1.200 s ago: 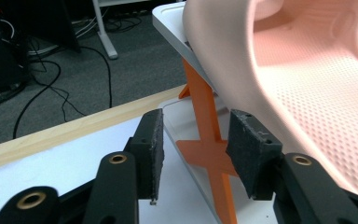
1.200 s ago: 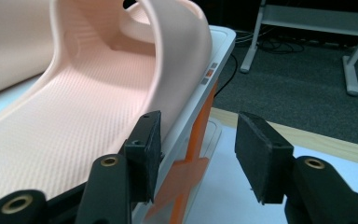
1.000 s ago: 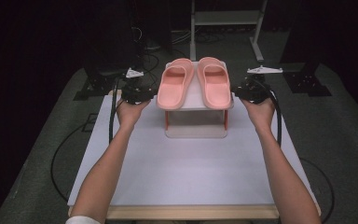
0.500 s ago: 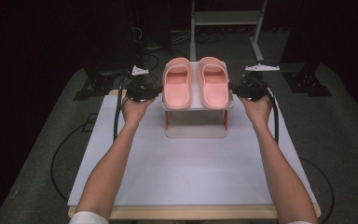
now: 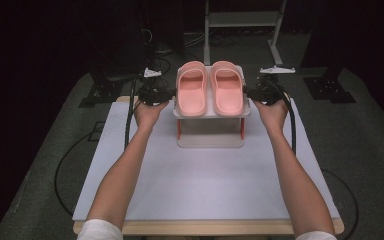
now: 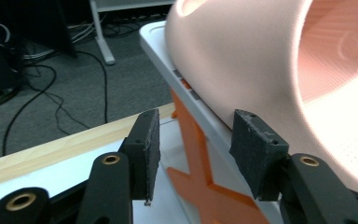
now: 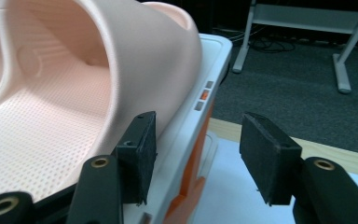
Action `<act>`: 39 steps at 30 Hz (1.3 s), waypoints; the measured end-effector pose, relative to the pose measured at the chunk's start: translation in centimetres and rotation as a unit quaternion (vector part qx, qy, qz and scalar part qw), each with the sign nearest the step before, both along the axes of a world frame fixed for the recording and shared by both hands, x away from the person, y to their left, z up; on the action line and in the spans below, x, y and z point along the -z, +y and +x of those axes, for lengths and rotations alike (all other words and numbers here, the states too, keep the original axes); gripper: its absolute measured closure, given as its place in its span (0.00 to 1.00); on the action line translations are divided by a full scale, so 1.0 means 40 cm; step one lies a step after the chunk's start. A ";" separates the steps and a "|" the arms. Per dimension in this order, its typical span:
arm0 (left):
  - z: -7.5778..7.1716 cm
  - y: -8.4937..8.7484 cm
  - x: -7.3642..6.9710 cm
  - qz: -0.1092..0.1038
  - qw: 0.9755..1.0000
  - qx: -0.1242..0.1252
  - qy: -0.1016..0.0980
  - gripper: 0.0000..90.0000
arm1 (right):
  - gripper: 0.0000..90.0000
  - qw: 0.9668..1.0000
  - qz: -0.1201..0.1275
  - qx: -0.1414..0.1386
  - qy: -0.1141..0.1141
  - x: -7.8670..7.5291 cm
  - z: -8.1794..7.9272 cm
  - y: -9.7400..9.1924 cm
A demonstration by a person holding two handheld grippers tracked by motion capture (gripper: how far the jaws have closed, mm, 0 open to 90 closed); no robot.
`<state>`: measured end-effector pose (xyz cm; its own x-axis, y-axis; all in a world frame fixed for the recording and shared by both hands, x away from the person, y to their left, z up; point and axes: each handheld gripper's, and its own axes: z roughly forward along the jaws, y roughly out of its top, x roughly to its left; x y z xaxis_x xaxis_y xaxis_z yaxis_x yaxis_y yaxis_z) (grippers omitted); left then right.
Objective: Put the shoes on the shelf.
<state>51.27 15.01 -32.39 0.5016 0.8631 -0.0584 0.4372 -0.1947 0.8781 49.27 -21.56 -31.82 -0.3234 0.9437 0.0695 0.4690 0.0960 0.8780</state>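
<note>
my left claw [image 5: 161,94] and right claw [image 5: 253,92] are both wide and hold nothing. the two pink slippers [image 5: 209,88] lie on the small white rack [image 5: 211,114] between them, toes away from me. each claw is just beside its own rack edge.

Dark room, grey carpet floor [image 5: 365,130] with black cables [image 5: 62,167], a white metal stand [image 5: 242,20] behind.
</note>
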 end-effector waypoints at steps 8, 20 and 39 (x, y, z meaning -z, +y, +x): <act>-0.001 -0.011 0.001 0.001 1.000 0.000 -0.004 0.58 | 0.53 1.000 -0.005 -0.001 -0.002 0.002 0.000 0.015; 0.010 -0.017 -0.005 0.016 1.000 0.007 -0.002 0.58 | 0.51 1.000 0.008 -0.002 -0.001 0.007 0.000 0.008; -0.007 -0.006 -0.004 0.005 1.000 0.000 0.009 0.45 | 0.42 0.999 0.038 -0.008 0.008 0.014 -0.028 -0.037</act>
